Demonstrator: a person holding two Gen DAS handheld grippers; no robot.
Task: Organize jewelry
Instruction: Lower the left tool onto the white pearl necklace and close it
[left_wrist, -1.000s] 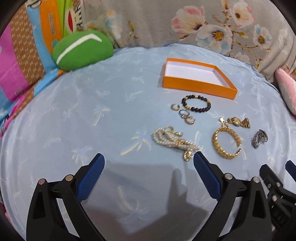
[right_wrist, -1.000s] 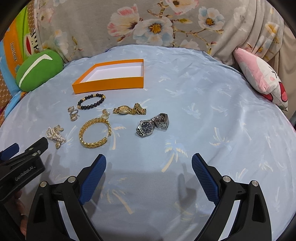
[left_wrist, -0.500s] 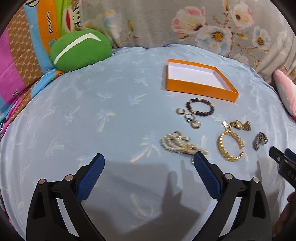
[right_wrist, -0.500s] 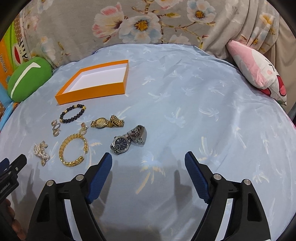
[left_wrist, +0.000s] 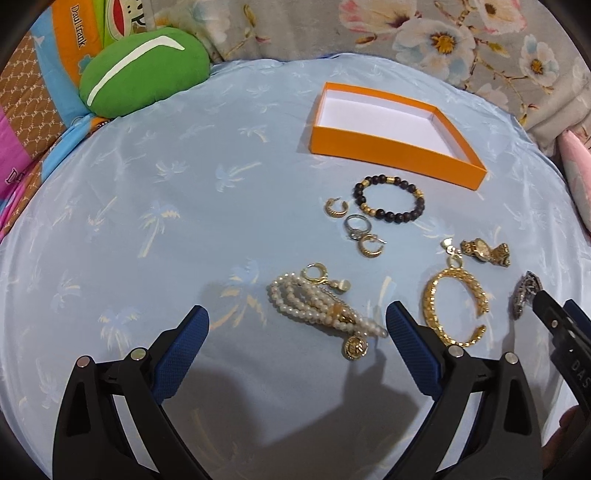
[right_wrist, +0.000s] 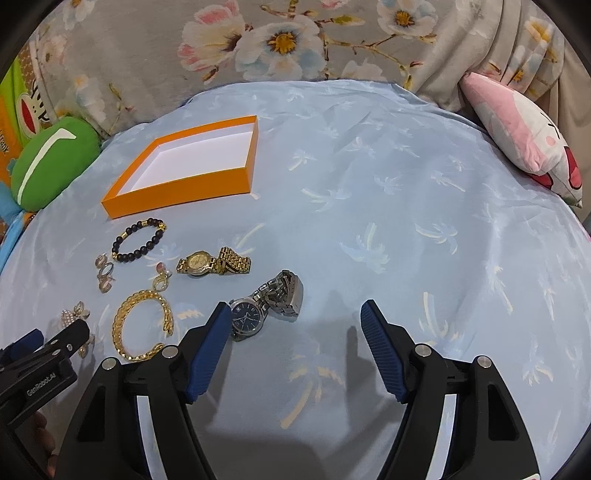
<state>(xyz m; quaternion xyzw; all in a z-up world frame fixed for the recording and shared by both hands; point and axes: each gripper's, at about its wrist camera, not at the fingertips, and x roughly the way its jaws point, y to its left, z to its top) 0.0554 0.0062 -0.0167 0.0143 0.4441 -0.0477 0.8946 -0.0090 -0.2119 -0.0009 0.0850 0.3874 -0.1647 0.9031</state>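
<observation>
Both grippers spread, grasping nothing | left gripper (left_wrist: 297, 332) hovering near pearl bracelet (left_wrist: 319, 308) | right gripper (right_wrist: 293, 330) hovering beside silver watch (right_wrist: 267, 304) | lying far: orange box (right_wrist: 177, 194), holding nothing

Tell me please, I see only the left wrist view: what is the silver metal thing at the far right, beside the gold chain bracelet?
Observer: A silver steel-band wristwatch with a dark blue dial, lying face up.
Operator: Is it held?
Observer: No. The right gripper is open and holds nothing; the wristwatch lies just beside its left finger.
Operator: What is further right?
Observer: A pink-and-white plush pillow with a drawn face, at the cloth's far edge.
</observation>
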